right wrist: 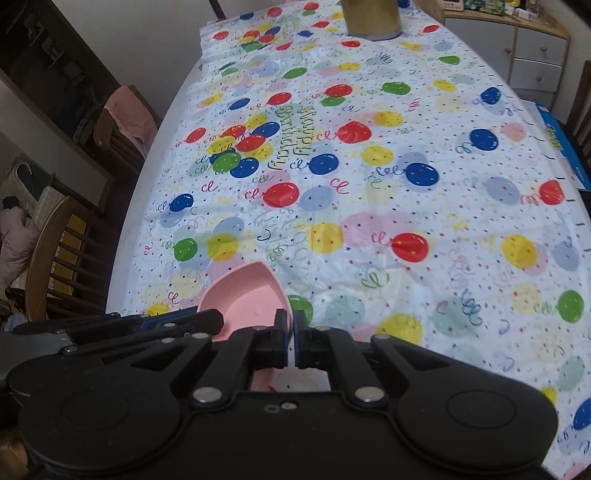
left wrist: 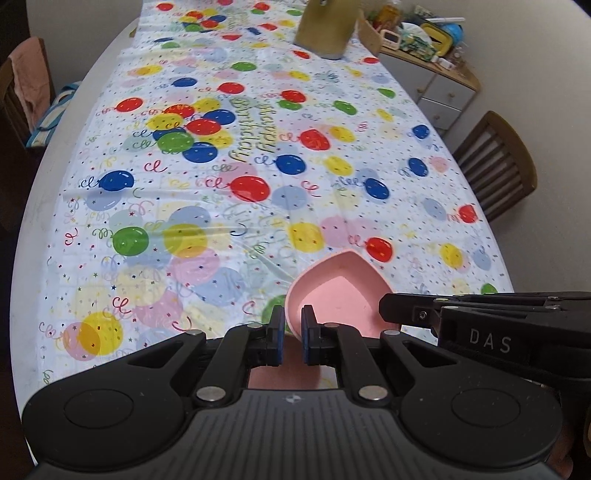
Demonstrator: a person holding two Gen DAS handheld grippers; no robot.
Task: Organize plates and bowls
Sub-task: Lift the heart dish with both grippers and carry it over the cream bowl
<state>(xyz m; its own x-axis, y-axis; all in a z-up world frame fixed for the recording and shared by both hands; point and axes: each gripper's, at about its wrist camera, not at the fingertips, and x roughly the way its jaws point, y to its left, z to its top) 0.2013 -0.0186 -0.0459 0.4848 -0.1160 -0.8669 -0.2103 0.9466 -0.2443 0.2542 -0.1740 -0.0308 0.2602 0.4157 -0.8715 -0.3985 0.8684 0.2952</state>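
Note:
A pink, pointed bowl (left wrist: 340,291) is at the near end of the table, over the balloon-print tablecloth (left wrist: 258,166). My left gripper (left wrist: 291,332) is shut on its left rim, one pad inside and one outside. My right gripper (left wrist: 391,306) comes in from the right and meets the bowl's opposite rim. In the right wrist view the same pink bowl (right wrist: 247,299) sits left of centre, and my right gripper (right wrist: 291,332) is shut on its right rim. The left gripper (right wrist: 207,319) reaches the bowl from the left. I cannot tell whether the bowl touches the cloth.
A tall golden-brown container (left wrist: 325,29) stands at the far end of the table. Wooden chairs (left wrist: 495,162) flank both sides. A cluttered cabinet (left wrist: 424,40) stands at the back right. A blue box (right wrist: 561,144) lies by the table's right edge.

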